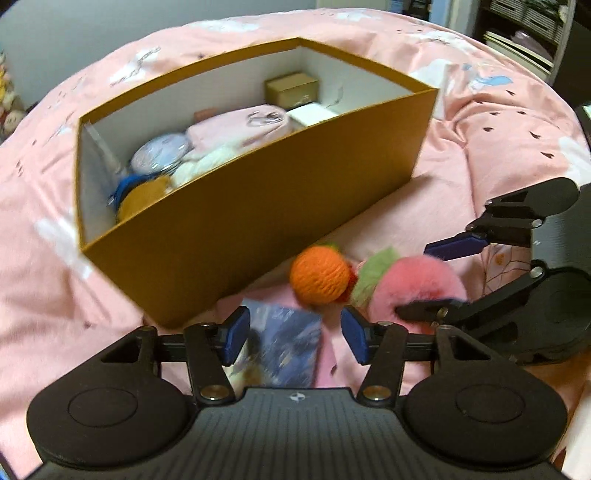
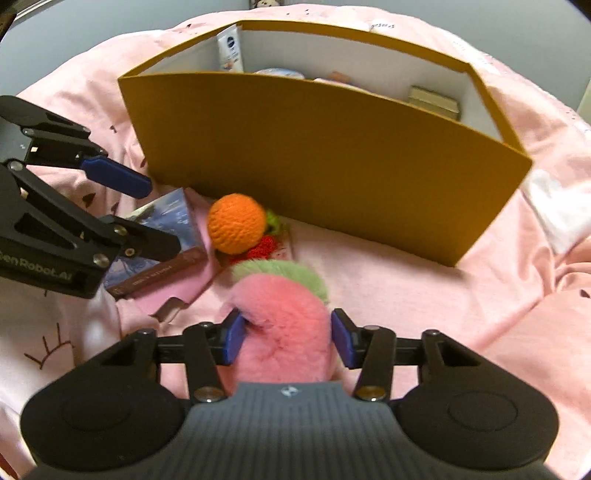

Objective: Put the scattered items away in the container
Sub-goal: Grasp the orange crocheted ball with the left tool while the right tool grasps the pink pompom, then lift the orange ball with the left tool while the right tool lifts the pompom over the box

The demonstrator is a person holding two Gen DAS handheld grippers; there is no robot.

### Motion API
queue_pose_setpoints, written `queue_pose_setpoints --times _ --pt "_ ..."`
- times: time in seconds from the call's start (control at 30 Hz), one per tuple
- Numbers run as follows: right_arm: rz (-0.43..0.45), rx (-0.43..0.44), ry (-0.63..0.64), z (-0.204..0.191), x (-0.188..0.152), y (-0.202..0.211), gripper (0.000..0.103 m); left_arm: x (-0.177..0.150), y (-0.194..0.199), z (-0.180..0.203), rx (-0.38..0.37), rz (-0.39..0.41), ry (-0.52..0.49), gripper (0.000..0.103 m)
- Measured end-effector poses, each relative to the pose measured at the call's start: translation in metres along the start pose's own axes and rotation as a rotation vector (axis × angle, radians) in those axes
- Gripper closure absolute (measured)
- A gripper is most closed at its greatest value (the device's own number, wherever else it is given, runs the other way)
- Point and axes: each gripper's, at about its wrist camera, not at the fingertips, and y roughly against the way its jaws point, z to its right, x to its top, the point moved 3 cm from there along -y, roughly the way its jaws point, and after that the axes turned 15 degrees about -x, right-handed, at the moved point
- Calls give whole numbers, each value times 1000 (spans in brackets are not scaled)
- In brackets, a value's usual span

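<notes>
In the left wrist view the left gripper (image 1: pixel 293 334) stands apart over a blue card (image 1: pixel 284 343) on the pink bedsheet (image 1: pixel 48 295), with the brown box (image 1: pixel 236 214) just ahead and dark shelves (image 1: pixel 524 33) far right. In the right wrist view the right gripper (image 2: pixel 288 338) has both pads against the pink plush (image 2: pixel 284 328), and the orange ball (image 2: pixel 236 223) lies ahead, near the box wall.

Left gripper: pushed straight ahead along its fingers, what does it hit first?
Probably the blue-covered book lying on the pink bedding directly between the open fingers of the left gripper. The orange crochet ball lies further along; depth is uncertain.
</notes>
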Motion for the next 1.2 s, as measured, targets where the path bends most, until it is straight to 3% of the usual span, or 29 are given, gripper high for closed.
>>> queue_pose_setpoints --times 0.13,0.53,0.67,0.9,1.2 --pt "-55 37 4 -3 -5 -13 42 8 -16 5 3 -8 -23 51" --pt "-58 30 44 -9 -10 -28 44 15 -43 1 -13 -6 4 51" --pt "-60 34 32 -6 -11 -31 46 15 -46 0 -26 6 18 55" --pt "-34 35 12 1 -11 -18 56 14 -33 2 -11 41 20 55" --pt "62 3 -61 27 -7 21 57 17 5 9 -3 121 32 55"
